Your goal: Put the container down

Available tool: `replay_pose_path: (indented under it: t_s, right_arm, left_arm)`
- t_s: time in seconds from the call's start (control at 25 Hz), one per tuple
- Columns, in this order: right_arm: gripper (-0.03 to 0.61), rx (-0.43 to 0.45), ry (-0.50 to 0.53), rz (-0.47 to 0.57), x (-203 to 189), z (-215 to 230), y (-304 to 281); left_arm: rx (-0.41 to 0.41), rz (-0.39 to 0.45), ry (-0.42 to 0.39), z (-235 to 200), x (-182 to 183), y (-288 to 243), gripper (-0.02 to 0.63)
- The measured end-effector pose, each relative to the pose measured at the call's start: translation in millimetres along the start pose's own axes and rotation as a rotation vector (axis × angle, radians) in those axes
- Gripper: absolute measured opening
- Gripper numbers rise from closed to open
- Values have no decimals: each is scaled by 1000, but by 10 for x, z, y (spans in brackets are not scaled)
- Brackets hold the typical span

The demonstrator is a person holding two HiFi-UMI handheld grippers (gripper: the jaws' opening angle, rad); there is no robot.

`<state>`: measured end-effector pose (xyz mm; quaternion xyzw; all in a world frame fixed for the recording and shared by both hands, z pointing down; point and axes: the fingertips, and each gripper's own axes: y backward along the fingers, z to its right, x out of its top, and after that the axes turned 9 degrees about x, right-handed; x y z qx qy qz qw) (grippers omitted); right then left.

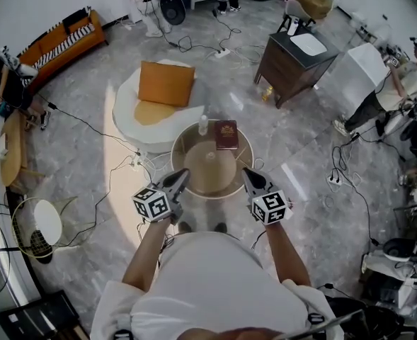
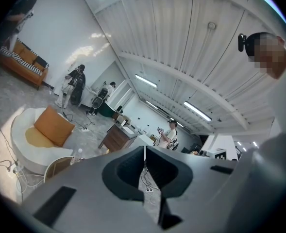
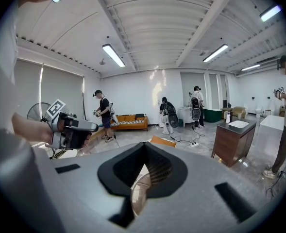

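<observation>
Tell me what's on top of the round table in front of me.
A clear bottle and a dark reddish box sit at the round table's far edge. Whatever lies beneath the box is covered.

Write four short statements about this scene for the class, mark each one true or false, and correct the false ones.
1. The left gripper and the right gripper are both shut with nothing between their jaws. True.
2. The clear bottle lies on the floor. False: the bottle stands upright on the round table.
3. The dark red box rests on the round table, to the right of the bottle in the head view. True.
4. The cushion on the white armchair is blue. False: the cushion on the white armchair is orange.
</observation>
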<state>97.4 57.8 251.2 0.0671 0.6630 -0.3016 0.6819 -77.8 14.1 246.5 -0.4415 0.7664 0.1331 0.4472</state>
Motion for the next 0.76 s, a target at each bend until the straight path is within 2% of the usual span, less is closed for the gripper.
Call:
replay_pose_path:
  t_s: [0.76]
  right_arm:
    - [-5,9,17,0,112,-35,-134]
  left_arm:
    - [2,20,7,-100,99,20,17]
